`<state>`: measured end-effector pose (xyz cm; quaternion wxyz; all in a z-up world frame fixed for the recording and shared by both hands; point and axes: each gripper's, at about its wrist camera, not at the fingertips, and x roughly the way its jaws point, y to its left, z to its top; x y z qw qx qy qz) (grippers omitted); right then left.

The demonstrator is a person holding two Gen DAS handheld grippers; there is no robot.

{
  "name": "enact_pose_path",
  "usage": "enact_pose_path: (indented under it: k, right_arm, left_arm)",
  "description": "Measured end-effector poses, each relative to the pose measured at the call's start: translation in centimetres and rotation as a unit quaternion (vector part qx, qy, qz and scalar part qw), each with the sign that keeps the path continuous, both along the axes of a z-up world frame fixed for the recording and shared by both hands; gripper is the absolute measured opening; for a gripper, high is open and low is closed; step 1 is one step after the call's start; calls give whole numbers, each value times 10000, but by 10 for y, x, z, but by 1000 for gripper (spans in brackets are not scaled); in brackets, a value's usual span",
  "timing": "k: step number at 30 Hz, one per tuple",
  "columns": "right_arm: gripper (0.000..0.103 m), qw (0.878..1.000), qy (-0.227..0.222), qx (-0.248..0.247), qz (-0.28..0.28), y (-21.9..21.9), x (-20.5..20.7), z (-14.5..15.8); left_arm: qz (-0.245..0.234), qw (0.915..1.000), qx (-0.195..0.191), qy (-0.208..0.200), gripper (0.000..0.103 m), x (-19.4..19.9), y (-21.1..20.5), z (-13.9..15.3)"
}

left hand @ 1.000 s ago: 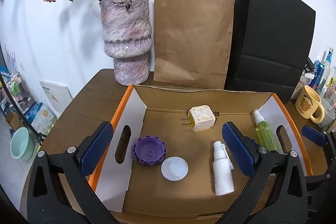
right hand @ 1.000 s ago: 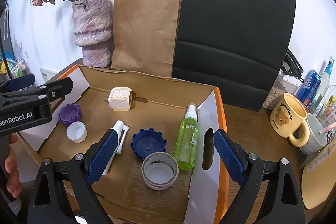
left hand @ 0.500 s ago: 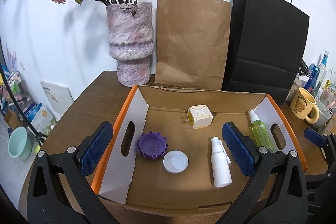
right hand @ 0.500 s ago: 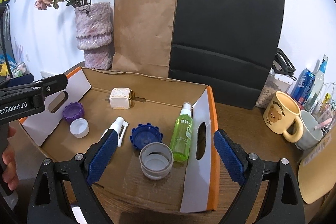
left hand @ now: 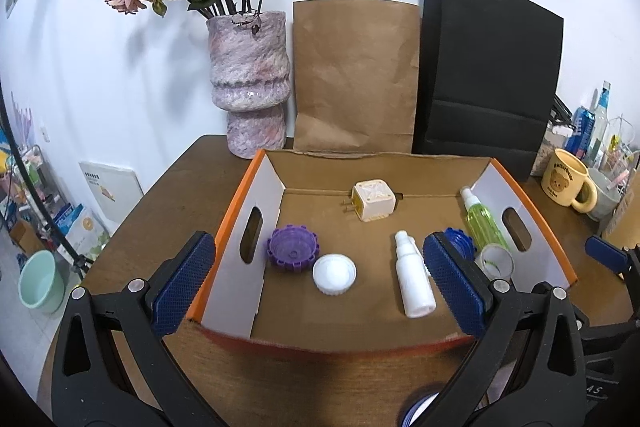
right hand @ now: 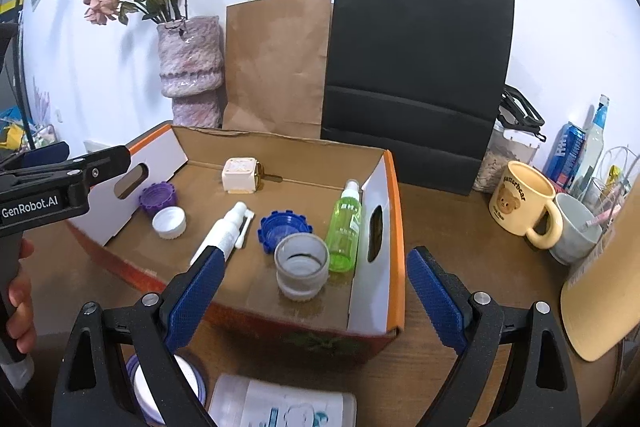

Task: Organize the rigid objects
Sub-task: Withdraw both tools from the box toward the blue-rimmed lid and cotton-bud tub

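Note:
An orange-rimmed cardboard box point(left hand: 240, 203) point(right hand: 394, 211) sits on the brown table. In it lie a purple cap point(left hand: 292, 247) point(right hand: 157, 198), a white cap point(left hand: 334, 273) point(right hand: 170, 222), a white spray bottle point(left hand: 414, 287) point(right hand: 228, 231), a blue cap point(right hand: 285, 229), a grey open jar point(right hand: 302, 263), a green spray bottle point(left hand: 482, 227) point(right hand: 344, 231) and a cream plug adapter point(left hand: 374, 201) point(right hand: 240, 175). My left gripper point(left hand: 318, 259) hangs open before the box's near wall, holding nothing. My right gripper point(right hand: 316, 255) is open too, short of the box's right corner.
Behind the box stand a vase of dried roses point(left hand: 250, 83), a brown paper bag point(left hand: 354, 75) and a black paper bag point(right hand: 416, 79). A yellow bear mug point(right hand: 520, 203) and a grey mug point(right hand: 576, 227) sit right. A blue-rimmed lid point(right hand: 168, 383) and a clear container point(right hand: 280, 407) lie in front of the box.
Both grippers have drawn back from the box, so its near wall and the table in front now show. Both stay open. Nothing in the box has moved.

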<state>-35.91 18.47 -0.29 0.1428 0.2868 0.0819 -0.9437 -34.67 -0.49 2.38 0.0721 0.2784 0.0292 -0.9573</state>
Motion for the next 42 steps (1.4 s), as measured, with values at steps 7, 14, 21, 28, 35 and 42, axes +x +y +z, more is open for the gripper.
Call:
enact_pose_path:
  k: [7, 14, 21, 28, 35, 42]
  right_arm:
    - [96, 10000, 14, -85, 1, 5, 22, -4]
    - [96, 9999, 20, -136, 18, 9, 43, -9]
    - [96, 9999, 51, -148, 10, 14, 65, -12]
    - [96, 9999, -9, -141, 81, 13, 81, -16]
    - [96, 9999, -79, -126, 77, 15, 95, -21]
    - [96, 9997, -234, -107, 37, 15, 106, -28]
  left_arm:
    - [-5, 10000, 42, -26, 103, 18, 0, -7]
    - [3, 10000, 76, -27, 103, 34, -2, -12]
    - [-14, 10000, 69, -56, 103, 54, -1, -19]
    - [-37, 9999, 14, -114, 103, 68, -1, -23]
    - [-87, 9998, 43, -198, 103, 80, -4, -27]
    - [-202, 9994, 25, -297, 103, 90, -4, -32]
